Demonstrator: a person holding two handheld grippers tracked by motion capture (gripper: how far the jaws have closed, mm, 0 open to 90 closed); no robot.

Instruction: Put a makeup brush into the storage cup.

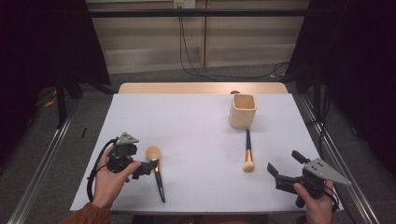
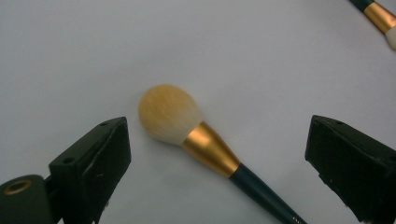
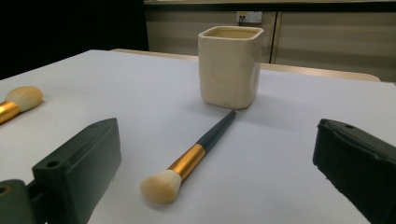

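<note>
A white table [image 1: 196, 121] held two makeup brushes and a square cream cup [image 1: 243, 110], which stood upright toward the far right. The left gripper [image 1: 148, 168] sat low at the near left with its jaws spread wide and holding nothing. In the left gripper view its black jaws framed the left brush [image 2: 196, 140], whose fluffy head and gold collar lay between them while the dark handle ran off toward the near edge. The right brush [image 1: 248, 151] lay just in front of the cup, head toward the person and handle tip close to the cup's base. The right gripper [image 1: 283, 170] waited near the right brush, jaws also wide and empty. The step in hand looked like picking up the left brush, probably to stand it in the cup. To do it well, the jaws should close on the gold collar or upper handle rather than the soft bristles, squarely across the shaft, low enough to catch it without scraping the table.
</note>
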